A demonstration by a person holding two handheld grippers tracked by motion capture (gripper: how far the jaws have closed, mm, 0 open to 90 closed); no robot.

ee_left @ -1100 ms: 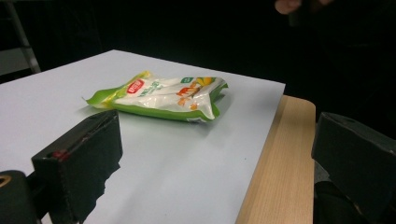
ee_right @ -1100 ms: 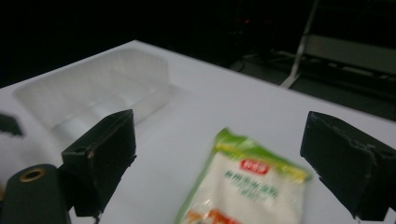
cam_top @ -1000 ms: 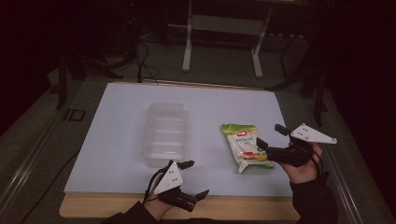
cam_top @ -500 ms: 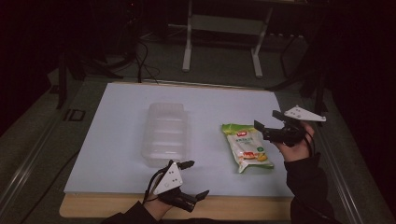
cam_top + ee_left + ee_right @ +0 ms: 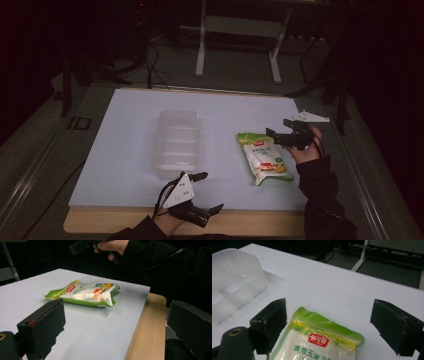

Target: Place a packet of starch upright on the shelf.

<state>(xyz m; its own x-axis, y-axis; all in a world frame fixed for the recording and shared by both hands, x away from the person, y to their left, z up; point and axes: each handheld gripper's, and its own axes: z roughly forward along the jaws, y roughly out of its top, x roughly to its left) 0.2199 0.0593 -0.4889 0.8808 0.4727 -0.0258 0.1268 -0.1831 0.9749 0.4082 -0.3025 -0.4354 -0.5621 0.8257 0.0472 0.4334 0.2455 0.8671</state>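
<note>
1 snack bag [image 5: 263, 157], 1 clear tray [image 5: 177, 143], empty I think; L gripper [image 5: 206, 192] & R gripper [image 5: 278, 129] both spread.

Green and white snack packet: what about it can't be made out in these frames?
- Green and white snack packet, right gripper view: near end cut off by the bottom edge.
- High view: print too small to read.
- Left gripper view: label blurred; a black jaw of the left hand-held gripper covers its near-left corner.

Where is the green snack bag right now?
In the high view, the green snack bag lies flat on the table's right half, between the clear plastic box and the right gripper.
</note>
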